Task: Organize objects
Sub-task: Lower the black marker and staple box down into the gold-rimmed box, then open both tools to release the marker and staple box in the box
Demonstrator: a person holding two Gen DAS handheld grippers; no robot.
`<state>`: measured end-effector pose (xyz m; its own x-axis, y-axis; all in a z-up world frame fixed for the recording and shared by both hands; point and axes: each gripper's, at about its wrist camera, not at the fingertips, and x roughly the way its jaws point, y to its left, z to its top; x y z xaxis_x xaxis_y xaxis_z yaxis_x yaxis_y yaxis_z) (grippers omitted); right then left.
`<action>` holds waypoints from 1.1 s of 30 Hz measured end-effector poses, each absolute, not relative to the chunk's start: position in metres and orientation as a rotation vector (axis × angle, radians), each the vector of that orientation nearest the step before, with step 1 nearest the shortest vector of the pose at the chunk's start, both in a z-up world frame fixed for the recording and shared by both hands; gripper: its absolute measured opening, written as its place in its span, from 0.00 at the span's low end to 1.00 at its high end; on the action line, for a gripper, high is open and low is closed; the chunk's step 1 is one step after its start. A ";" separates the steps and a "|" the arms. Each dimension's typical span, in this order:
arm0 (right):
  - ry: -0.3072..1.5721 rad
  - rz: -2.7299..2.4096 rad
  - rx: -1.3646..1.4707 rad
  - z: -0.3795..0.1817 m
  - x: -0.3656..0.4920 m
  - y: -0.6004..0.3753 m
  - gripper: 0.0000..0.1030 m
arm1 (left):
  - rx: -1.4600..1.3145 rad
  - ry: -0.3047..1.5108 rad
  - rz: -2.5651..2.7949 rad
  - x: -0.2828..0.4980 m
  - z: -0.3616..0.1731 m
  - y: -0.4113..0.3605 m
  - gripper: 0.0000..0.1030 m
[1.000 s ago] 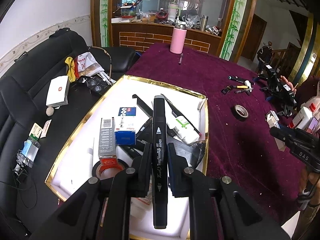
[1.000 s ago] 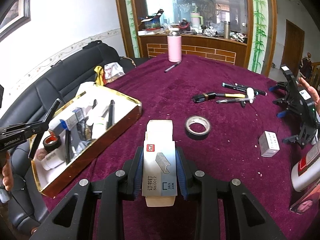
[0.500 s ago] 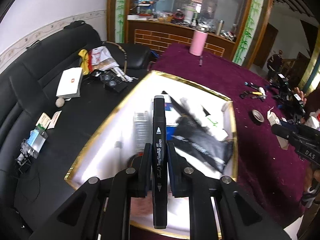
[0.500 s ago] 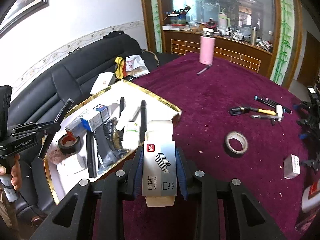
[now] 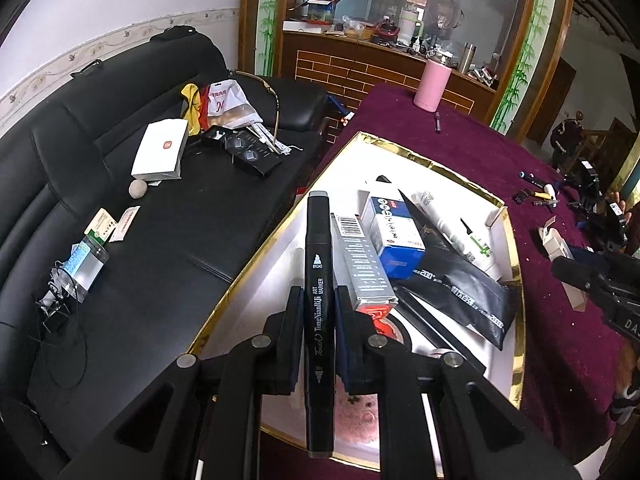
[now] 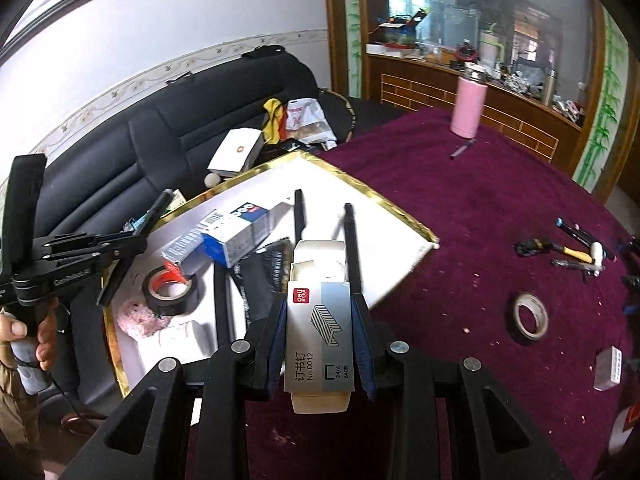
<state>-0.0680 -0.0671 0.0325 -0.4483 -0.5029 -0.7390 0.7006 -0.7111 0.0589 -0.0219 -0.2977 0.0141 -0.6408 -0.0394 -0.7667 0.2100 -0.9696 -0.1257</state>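
My left gripper point(image 5: 318, 312) is shut on a black art marker point(image 5: 319, 280) and holds it above the left edge of the gold-rimmed white tray point(image 5: 516, 264). The tray holds a blue-and-white box point(image 5: 394, 232), a grey barcode box point(image 5: 362, 260), a black pouch point(image 5: 460, 292) and a white tube point(image 5: 456, 232). My right gripper point(image 6: 320, 312) is shut on a grey staple box point(image 6: 320, 332) over the tray's near right side point(image 6: 400, 220). The left gripper also shows in the right wrist view point(image 6: 132, 240).
A black sofa point(image 5: 100, 200) with a white box point(image 5: 162, 152) and small clutter lies left of the tray. On the purple cloth are a pink bottle point(image 6: 468, 104), a tape roll point(image 6: 530, 316), a small hammer point(image 6: 576, 254), pens and a grey box point(image 6: 608, 366).
Both grippers have swung left. The right gripper has come from over the cloth to above the tray with the staple box. The left gripper has shifted toward the tray's sofa-side edge.
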 end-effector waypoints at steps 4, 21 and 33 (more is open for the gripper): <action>0.348 -2.160 0.989 0.032 -0.066 -0.076 0.32 | 1.255 0.318 -2.711 -0.025 0.013 -0.302 0.14; 0.371 -2.162 0.998 0.028 -0.075 -0.087 0.32 | 1.290 0.311 -2.707 -0.039 0.002 -0.307 0.14; 0.351 -2.234 1.047 0.017 -0.128 -0.092 0.32 | 1.333 0.316 -2.676 -0.046 -0.015 -0.313 0.14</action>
